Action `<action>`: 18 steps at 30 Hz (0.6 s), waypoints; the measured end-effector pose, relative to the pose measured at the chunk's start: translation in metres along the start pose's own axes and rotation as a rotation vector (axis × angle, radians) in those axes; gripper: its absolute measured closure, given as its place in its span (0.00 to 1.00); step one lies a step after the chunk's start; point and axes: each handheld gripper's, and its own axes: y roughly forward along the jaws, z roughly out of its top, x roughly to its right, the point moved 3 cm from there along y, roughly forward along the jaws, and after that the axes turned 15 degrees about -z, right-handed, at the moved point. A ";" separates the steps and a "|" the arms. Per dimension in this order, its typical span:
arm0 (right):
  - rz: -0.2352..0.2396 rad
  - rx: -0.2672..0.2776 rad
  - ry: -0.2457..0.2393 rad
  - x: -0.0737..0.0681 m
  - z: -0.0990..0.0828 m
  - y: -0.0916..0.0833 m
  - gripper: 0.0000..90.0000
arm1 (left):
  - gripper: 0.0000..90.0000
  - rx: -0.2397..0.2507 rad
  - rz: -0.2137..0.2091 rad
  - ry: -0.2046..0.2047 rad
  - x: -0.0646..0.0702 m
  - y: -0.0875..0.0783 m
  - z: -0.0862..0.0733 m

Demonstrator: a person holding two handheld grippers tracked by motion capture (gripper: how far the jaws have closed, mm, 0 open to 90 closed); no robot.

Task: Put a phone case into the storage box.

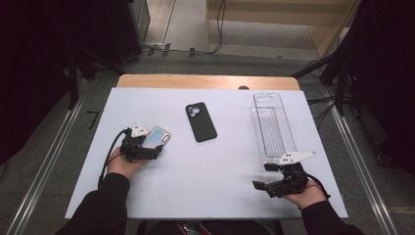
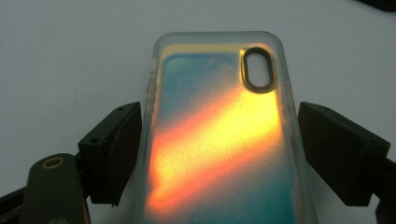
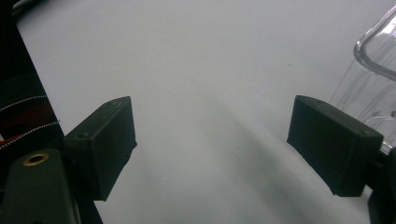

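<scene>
Left claw [image 1: 155,151]: jaws either side of the iridescent phone case [image 2: 219,140], whether pressing it I cannot tell
Case: table [image 1: 205,166], left part
Right claw [image 3: 210,149]: wide open, empty, beside clear tray [image 1: 271,128]

My left tongs [image 2: 219,154] are black, straddling an iridescent phone case [image 2: 219,140] streaked teal, orange and yellow with frosted edges; the other phone case [image 1: 200,122] is matte black, the tray [image 1: 272,127] clear, the tabletop [image 1: 205,171] white

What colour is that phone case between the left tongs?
Iridescent: orange-yellow streak over teal, frosted rim; case shows best in the left gripper view.
</scene>
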 end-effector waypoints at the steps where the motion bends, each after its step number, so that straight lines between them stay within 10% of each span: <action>1: 0.000 0.000 0.000 0.000 0.000 0.000 0.15 | 0.19 0.000 0.000 0.000 0.000 0.000 0.000; 18: 0.003 0.002 -0.003 0.000 0.000 0.001 0.15 | 0.20 -0.026 -0.019 -0.065 -0.001 -0.003 0.006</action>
